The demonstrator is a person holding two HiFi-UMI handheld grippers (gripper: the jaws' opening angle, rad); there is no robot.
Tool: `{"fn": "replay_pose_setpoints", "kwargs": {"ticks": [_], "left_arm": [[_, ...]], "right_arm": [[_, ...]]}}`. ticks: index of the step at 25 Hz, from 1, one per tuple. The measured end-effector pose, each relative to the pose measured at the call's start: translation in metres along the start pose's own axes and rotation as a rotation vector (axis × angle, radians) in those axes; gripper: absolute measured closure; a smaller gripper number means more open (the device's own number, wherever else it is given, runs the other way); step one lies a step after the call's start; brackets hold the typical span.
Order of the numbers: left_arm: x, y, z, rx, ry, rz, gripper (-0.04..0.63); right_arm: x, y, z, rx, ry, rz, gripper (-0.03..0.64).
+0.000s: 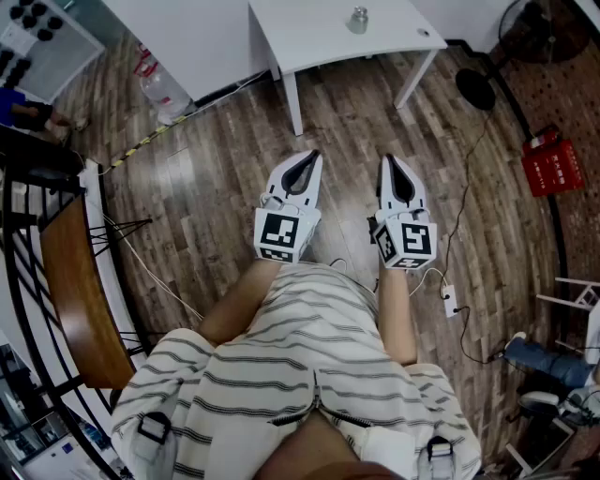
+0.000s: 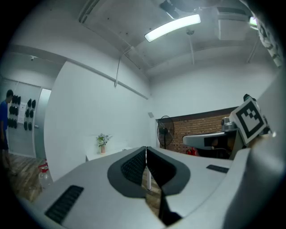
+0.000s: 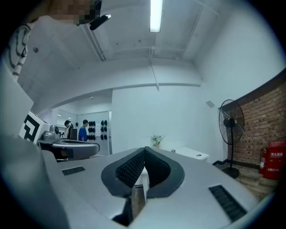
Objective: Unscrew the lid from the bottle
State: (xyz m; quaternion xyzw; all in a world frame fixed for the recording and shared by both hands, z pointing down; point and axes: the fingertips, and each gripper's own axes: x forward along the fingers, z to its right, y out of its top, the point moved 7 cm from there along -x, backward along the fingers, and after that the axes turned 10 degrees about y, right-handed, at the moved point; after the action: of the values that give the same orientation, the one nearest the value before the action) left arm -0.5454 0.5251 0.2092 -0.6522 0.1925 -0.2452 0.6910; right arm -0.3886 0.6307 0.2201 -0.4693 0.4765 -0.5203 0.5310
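- White rectangular table on slim white legs [image 1: 309, 28]: stands by the white wall.
- Brown wood-plank floor [image 1: 216, 159]: covers the room.
- Clear plastic water jug with a red label [image 1: 161, 89]: on the floor, left of the table.
- Black pedestal fan [image 1: 530, 33]: right of the table, near the red brick wall [image 3: 263, 118].
- Red box-shaped crate [image 1: 551, 165]: on the floor at right.
- White power strip [image 1: 449, 300]: on the floor, with a black cable [image 1: 466, 202] running up from it.
- Curved brown wooden seat in a black metal frame [image 1: 80, 291]: at left.
- Small potted plant [image 2: 103, 140]: by the white wall.
- Long ceiling strip light [image 2: 172, 27]: lit.
- Person in a blue top [image 3: 83, 129]: far back.
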Motion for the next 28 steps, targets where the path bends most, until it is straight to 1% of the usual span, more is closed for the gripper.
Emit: {"fn": "replay_pose_setpoints", "kwargs": {"ticks": [7, 11, 17, 24, 28], "left_arm": [[0.004, 0.003, 0.028, 0.005, 0.025, -0.001, 0.592], [0.002, -0.002, 0.051, 0.02, 0.048, -0.003, 0.592], [0.007, -0.007, 0.089, 0.046, 0.02, -0.019, 0.592], [0.038, -0.021, 0.094, 0.024, 0.022, -0.039, 0.592], [0.074, -0.027, 0.084, 0.008, 0.029, -0.035, 0.592]], "right_arm": [[-0.019, 0.004, 0.022, 0.029, 0.018, 0.044, 0.617], [-0.033, 0.0, 0.037, 0.024, 0.028, 0.052, 0.615], [-0.05, -0.006, 0.058, 0.036, 0.028, 0.054, 0.614], [-0.034, -0.011, 0.085, 0.035, 0.031, 0.034, 0.614], [-0.003, -0.016, 0.105, 0.018, 0.048, 0.012, 0.614]]}}
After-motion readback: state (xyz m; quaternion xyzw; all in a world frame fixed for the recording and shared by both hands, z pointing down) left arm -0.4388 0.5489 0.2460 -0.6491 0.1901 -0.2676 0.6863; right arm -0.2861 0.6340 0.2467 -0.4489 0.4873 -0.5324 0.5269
